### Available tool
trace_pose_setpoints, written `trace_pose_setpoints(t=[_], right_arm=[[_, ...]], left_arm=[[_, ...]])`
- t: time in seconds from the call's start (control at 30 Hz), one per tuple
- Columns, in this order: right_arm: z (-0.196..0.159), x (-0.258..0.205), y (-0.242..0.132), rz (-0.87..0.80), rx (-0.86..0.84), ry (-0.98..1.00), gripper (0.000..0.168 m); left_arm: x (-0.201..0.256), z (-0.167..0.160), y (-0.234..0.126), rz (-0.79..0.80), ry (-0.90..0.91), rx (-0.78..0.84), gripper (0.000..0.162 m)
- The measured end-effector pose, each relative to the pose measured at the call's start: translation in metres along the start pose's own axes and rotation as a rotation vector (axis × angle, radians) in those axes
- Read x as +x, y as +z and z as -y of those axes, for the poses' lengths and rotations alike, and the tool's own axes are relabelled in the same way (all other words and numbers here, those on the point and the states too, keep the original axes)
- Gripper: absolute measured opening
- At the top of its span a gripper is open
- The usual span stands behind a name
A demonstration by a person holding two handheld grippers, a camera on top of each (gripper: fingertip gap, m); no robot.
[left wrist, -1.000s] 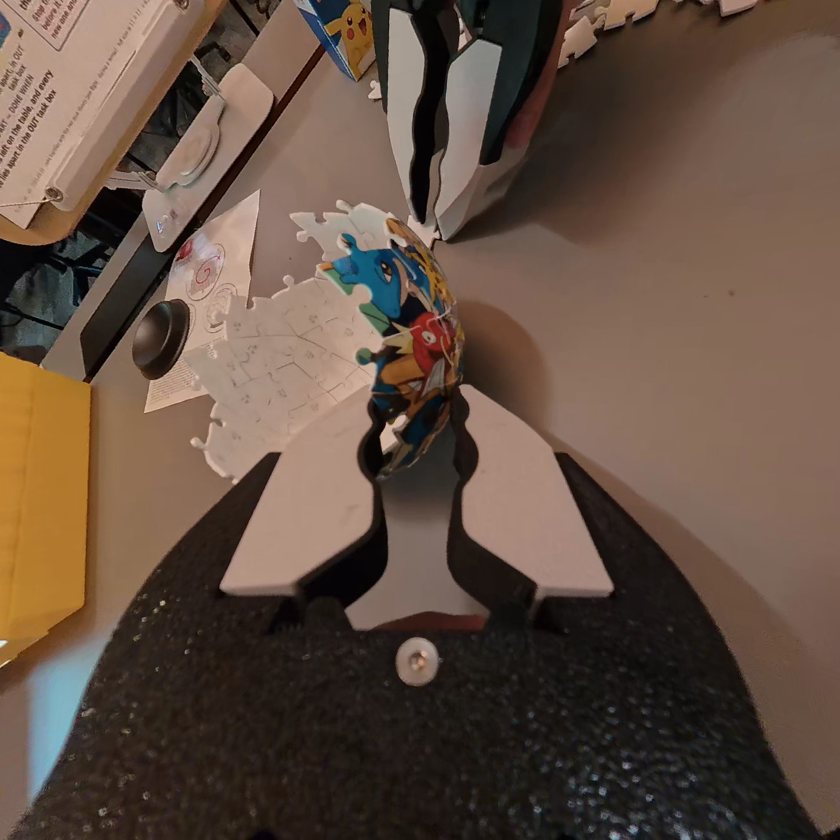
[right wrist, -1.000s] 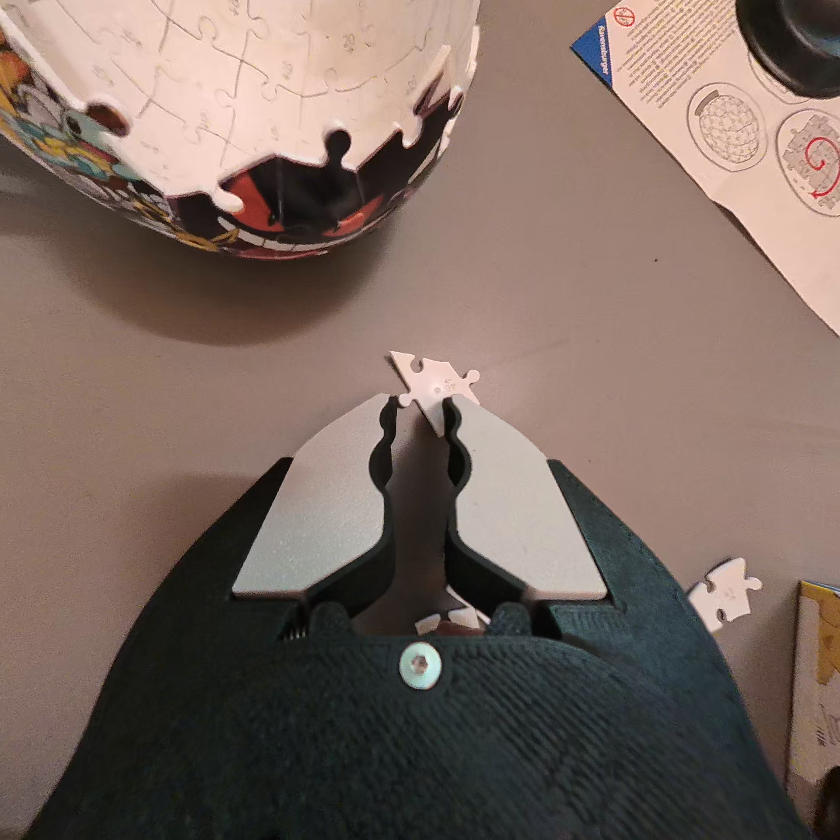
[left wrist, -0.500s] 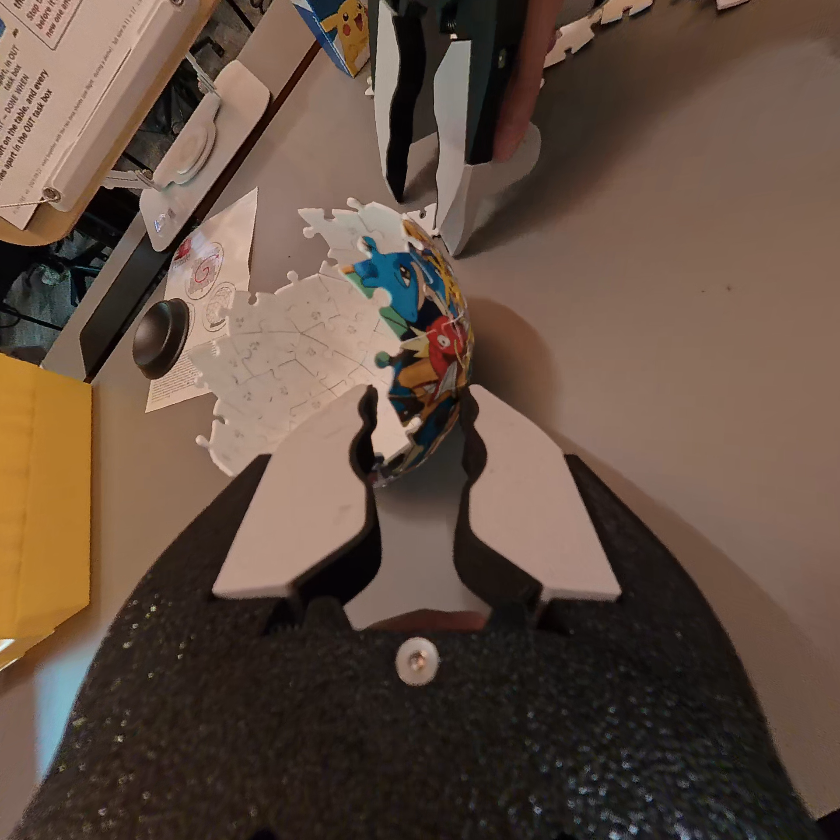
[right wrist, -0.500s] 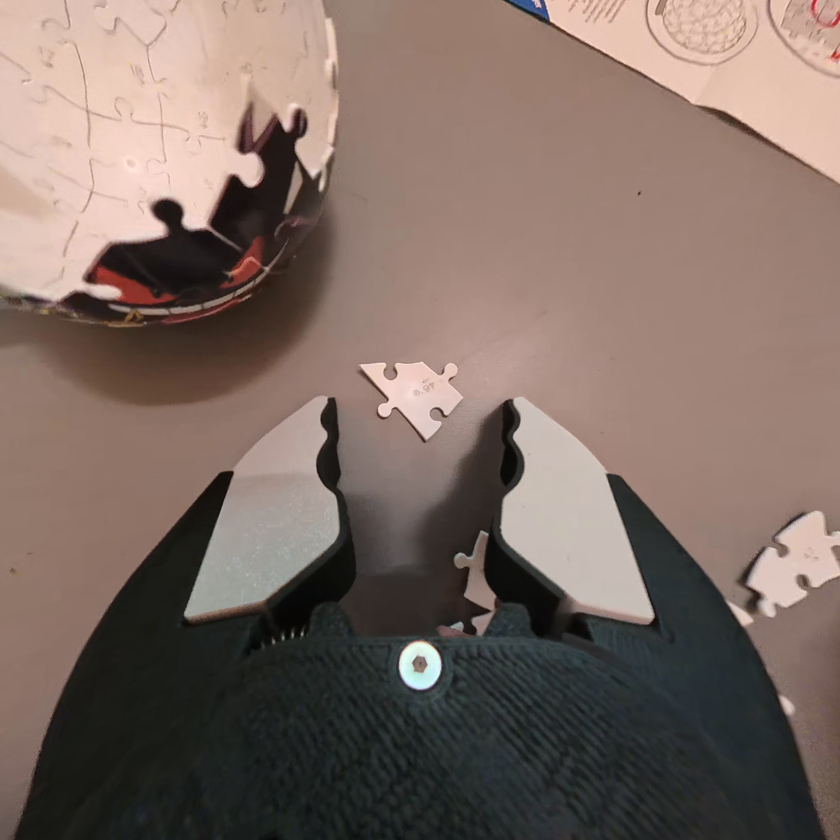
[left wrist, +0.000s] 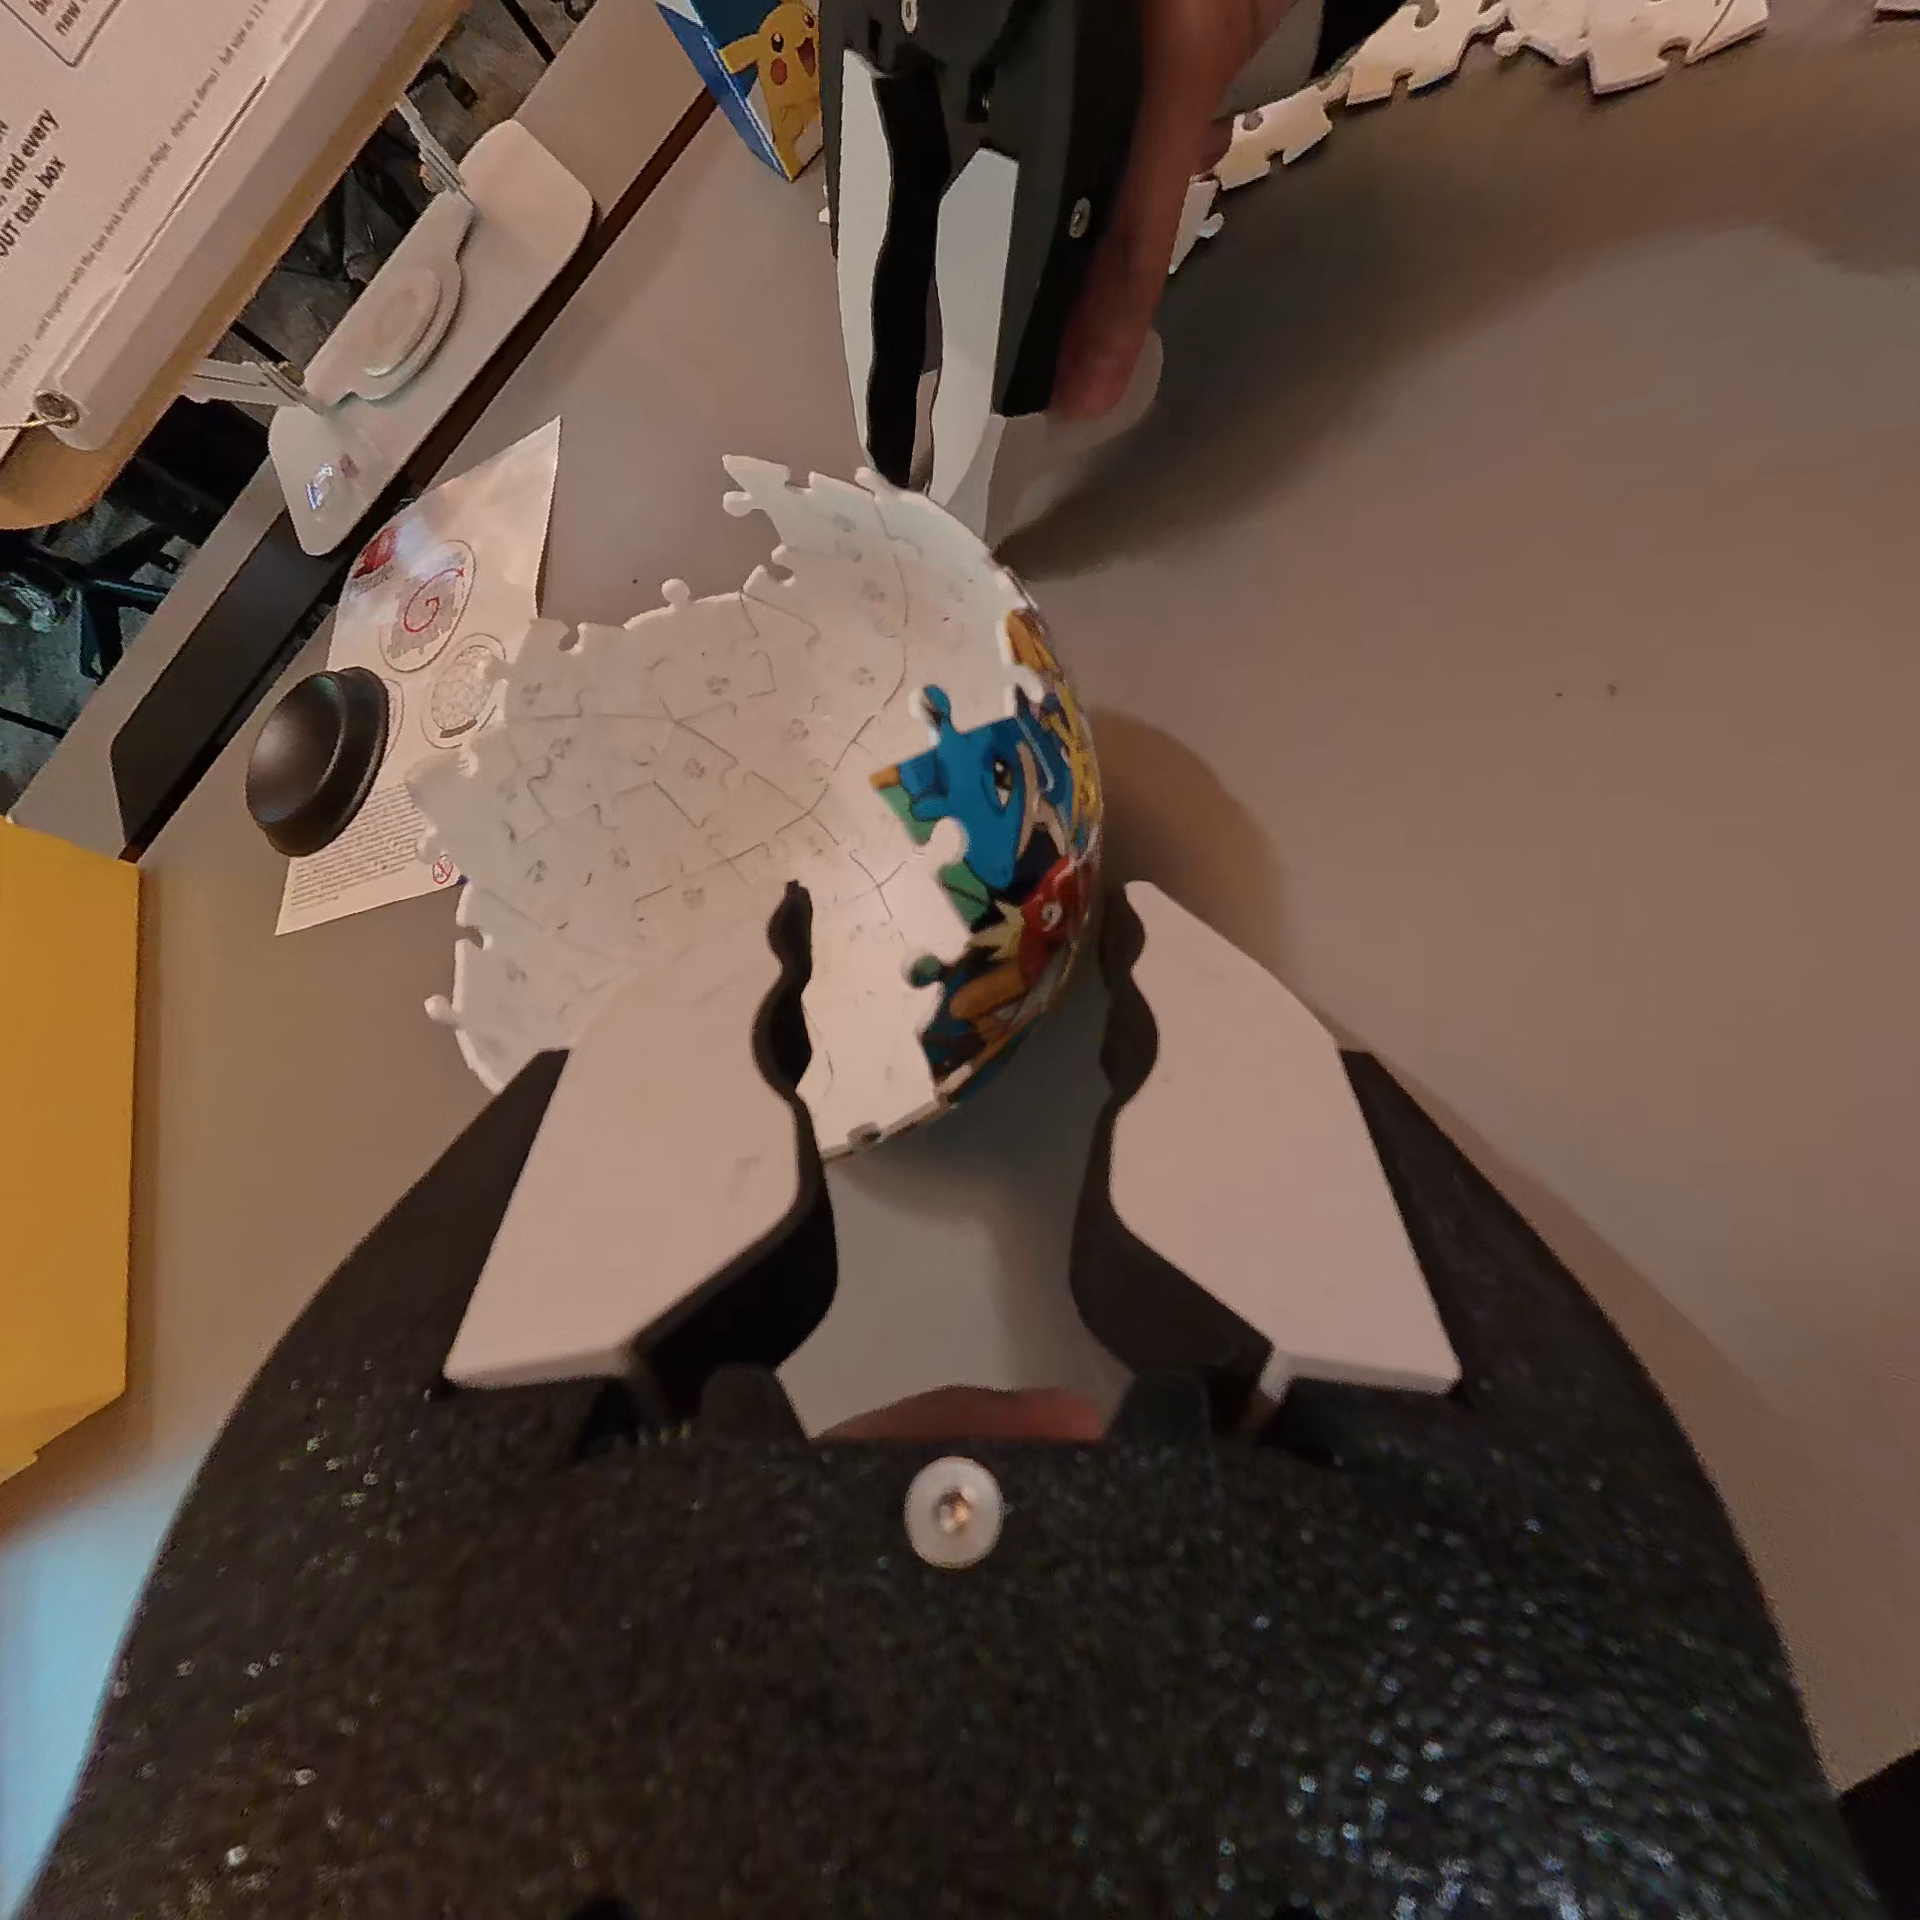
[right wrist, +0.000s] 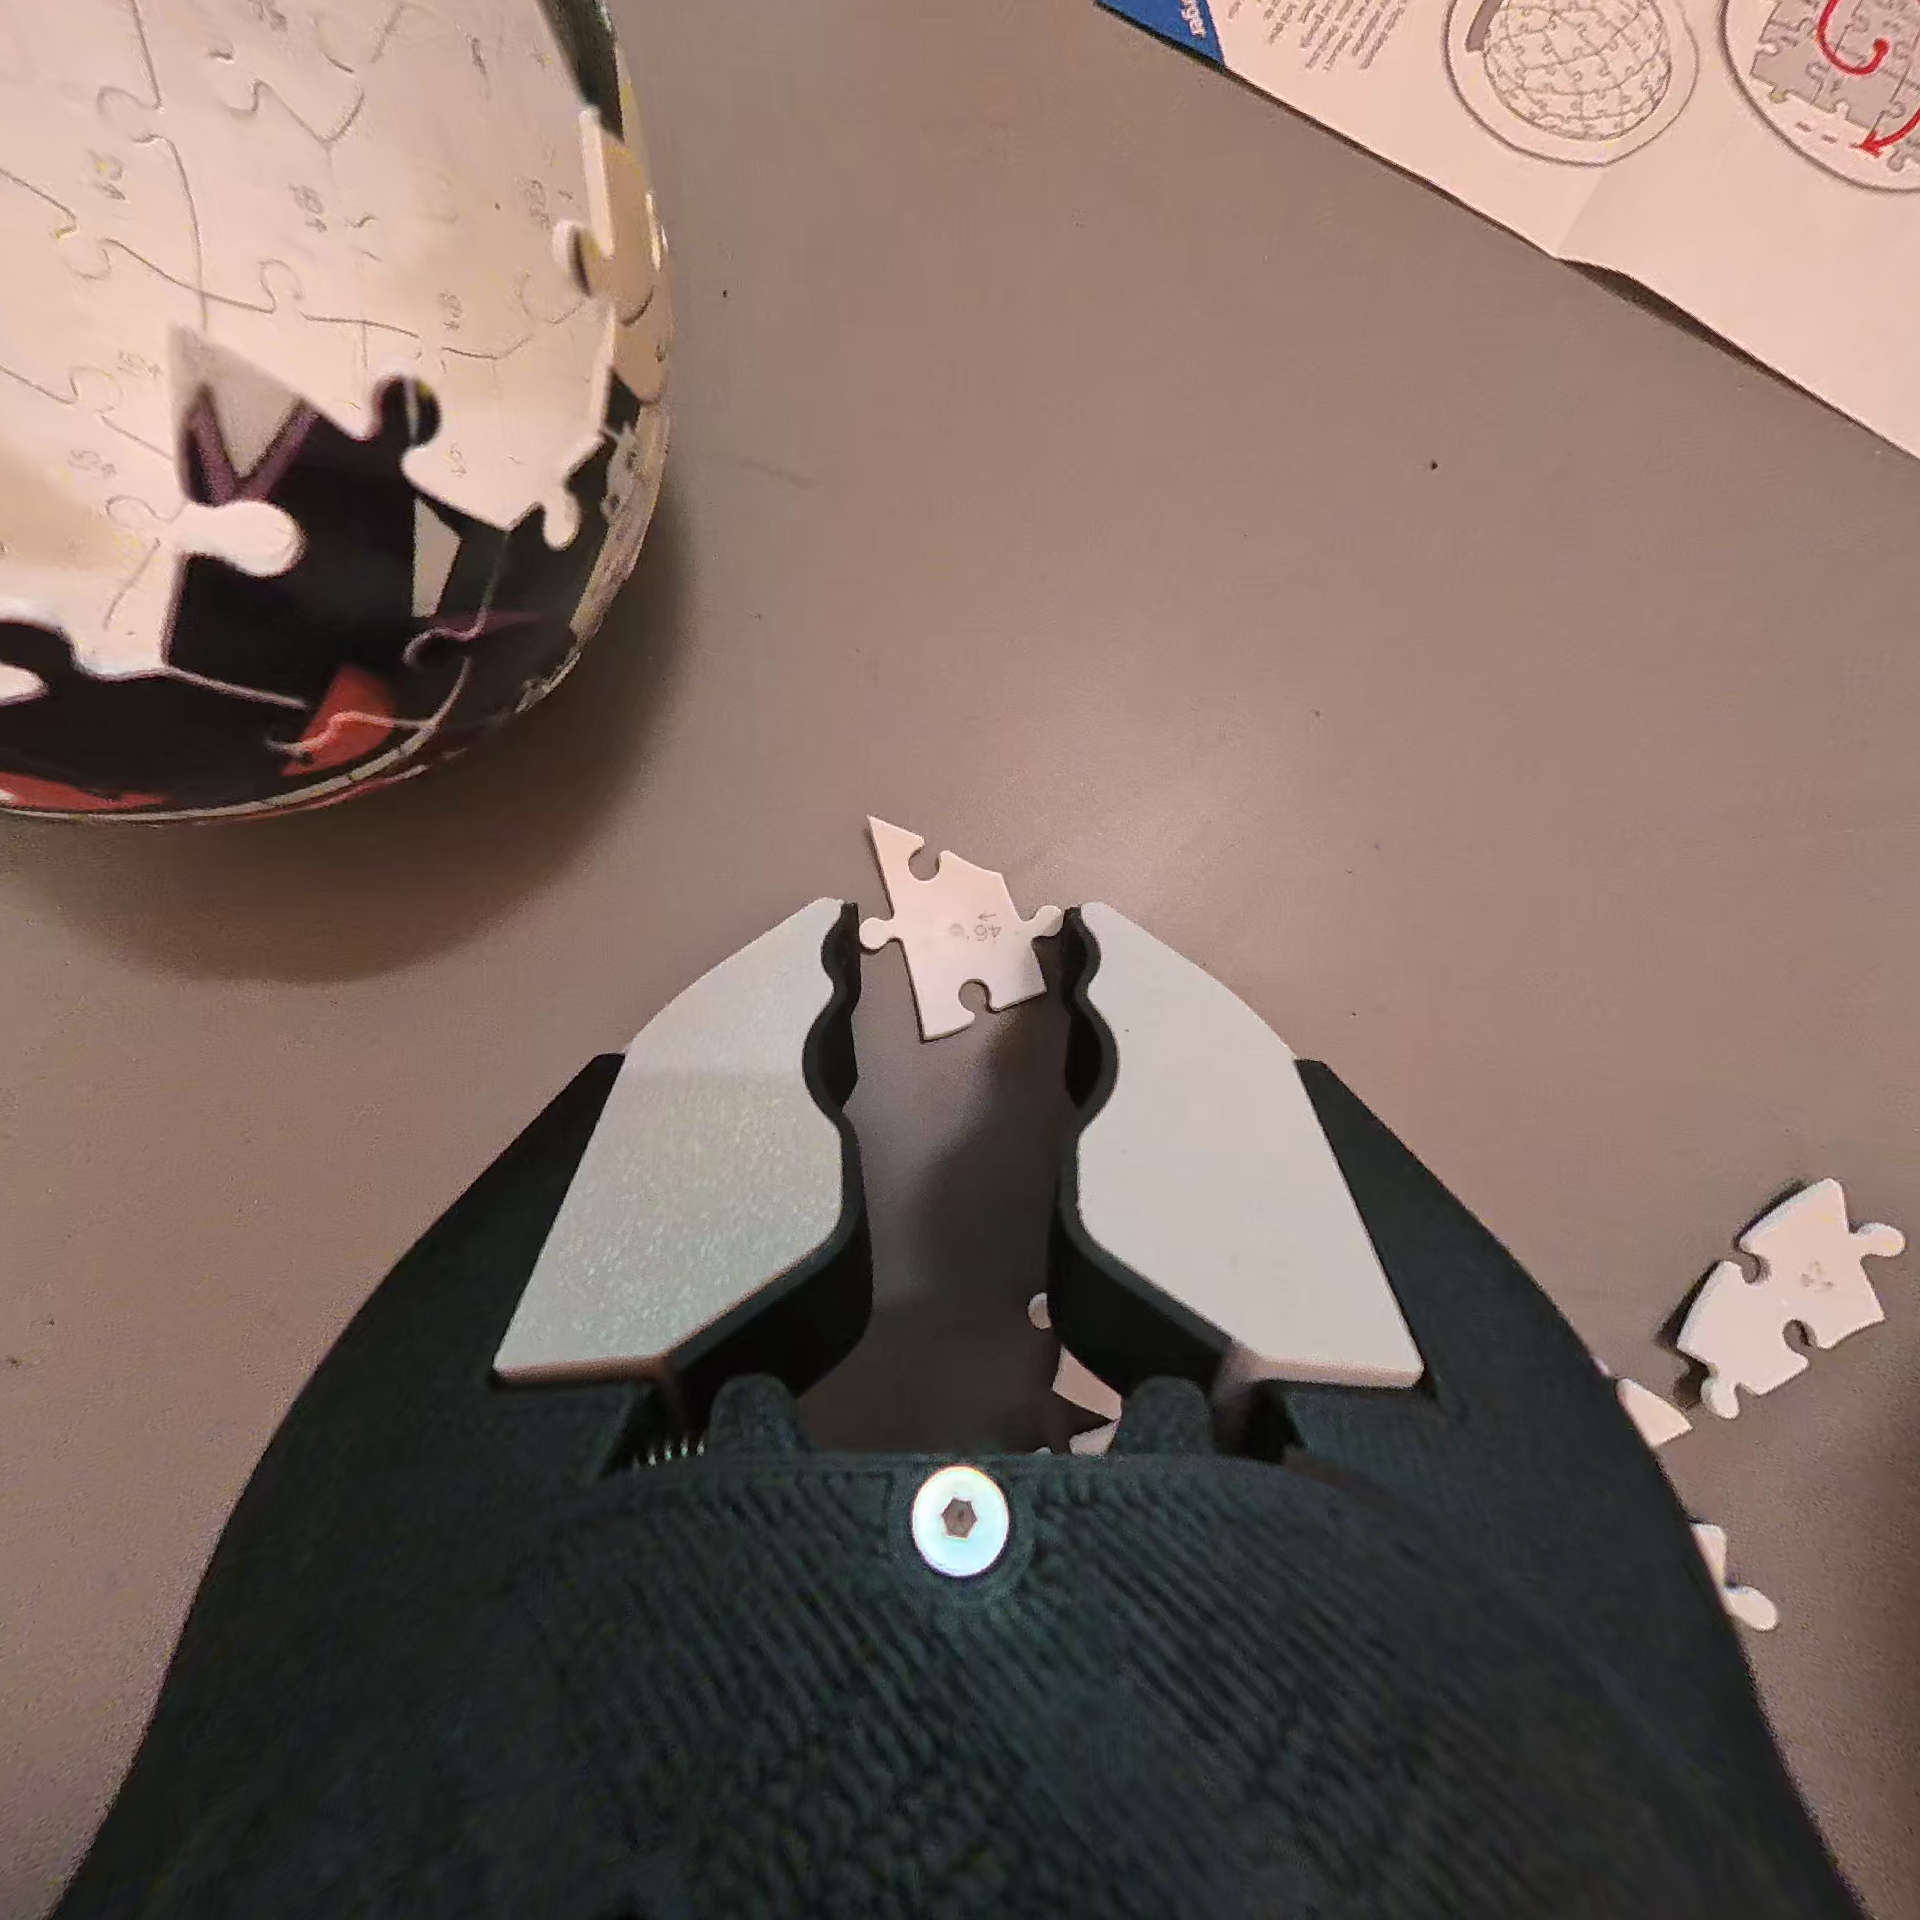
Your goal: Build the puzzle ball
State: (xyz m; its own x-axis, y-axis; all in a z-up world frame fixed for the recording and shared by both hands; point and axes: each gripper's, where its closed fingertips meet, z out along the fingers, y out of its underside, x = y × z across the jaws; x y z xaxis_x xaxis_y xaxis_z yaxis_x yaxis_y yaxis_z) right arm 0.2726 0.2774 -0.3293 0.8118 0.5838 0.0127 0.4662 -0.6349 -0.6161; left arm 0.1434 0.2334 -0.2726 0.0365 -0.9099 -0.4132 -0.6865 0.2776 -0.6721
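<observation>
The half-built puzzle ball (left wrist: 727, 790) rests on the grey table, its white inside facing me and its coloured printed skin on the right. My left gripper (left wrist: 961, 904) is open, its fingers either side of the ball's near rim. In the right wrist view the ball (right wrist: 260, 260) lies at the upper left. My right gripper (right wrist: 958, 914) has closed on a flat white puzzle piece (right wrist: 961, 935) lying on the table, with both fingertips touching its sides. The right gripper (left wrist: 930, 478) also shows just behind the ball, held by a hand (left wrist: 1122, 260).
An instruction leaflet (left wrist: 468, 540) with a black round stand (left wrist: 312, 758) on it lies left of the ball; it shows too in the right wrist view (right wrist: 1714, 208). A yellow box (left wrist: 52, 1143) sits far left. Loose white pieces (right wrist: 1787, 1299) lie right of my right gripper, more at the far edge (left wrist: 1455, 52). The gap from one gripper's tips to the other's is roughly 15 cm.
My left gripper opened and let go of the ball's rim; the ball turned its white inside towards me. My right gripper released the piece, opened wide, then closed on it again across its width.
</observation>
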Motion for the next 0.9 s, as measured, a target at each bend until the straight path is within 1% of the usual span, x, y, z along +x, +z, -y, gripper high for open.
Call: trace_pose_setpoints(t=[0.1,0.17,0.27,0.4,0.53,0.63,0.73,0.83,0.9], right_arm=[[0.000,-0.001,0.000,0.004,0.005,-0.023,0.037],[-0.001,-0.007,-0.001,0.036,-0.002,-0.061,0.037],[-0.001,-0.008,-0.003,0.031,-0.012,-0.112,0.037],[0.003,-0.011,-0.011,0.025,0.013,-0.223,0.037],[0.021,-0.008,-0.033,-0.013,0.140,-0.262,0.037],[0.032,-0.009,-0.054,-0.070,0.224,-0.376,0.037],[0.048,-0.012,-0.076,-0.138,0.283,-0.468,0.037],[0.065,-0.020,-0.093,-0.235,0.279,-0.595,0.037],[0.077,-0.031,-0.102,-0.275,0.277,-0.671,0.037]], left_arm=[[0.000,0.002,-0.002,-0.008,-0.009,0.008,0.055],[-0.001,0.004,-0.004,-0.011,-0.012,0.016,0.056],[0.002,0.007,-0.005,-0.036,-0.022,0.029,0.058],[0.000,0.009,-0.009,-0.039,-0.022,0.042,0.060],[0.002,0.013,-0.013,-0.072,-0.033,0.073,0.061],[-0.003,0.019,-0.020,-0.080,-0.041,0.105,0.063],[-0.014,0.033,-0.036,-0.107,-0.078,0.176,0.064],[-0.032,0.052,-0.059,-0.150,-0.125,0.262,0.062],[-0.046,0.064,-0.071,-0.199,-0.144,0.286,0.058]])
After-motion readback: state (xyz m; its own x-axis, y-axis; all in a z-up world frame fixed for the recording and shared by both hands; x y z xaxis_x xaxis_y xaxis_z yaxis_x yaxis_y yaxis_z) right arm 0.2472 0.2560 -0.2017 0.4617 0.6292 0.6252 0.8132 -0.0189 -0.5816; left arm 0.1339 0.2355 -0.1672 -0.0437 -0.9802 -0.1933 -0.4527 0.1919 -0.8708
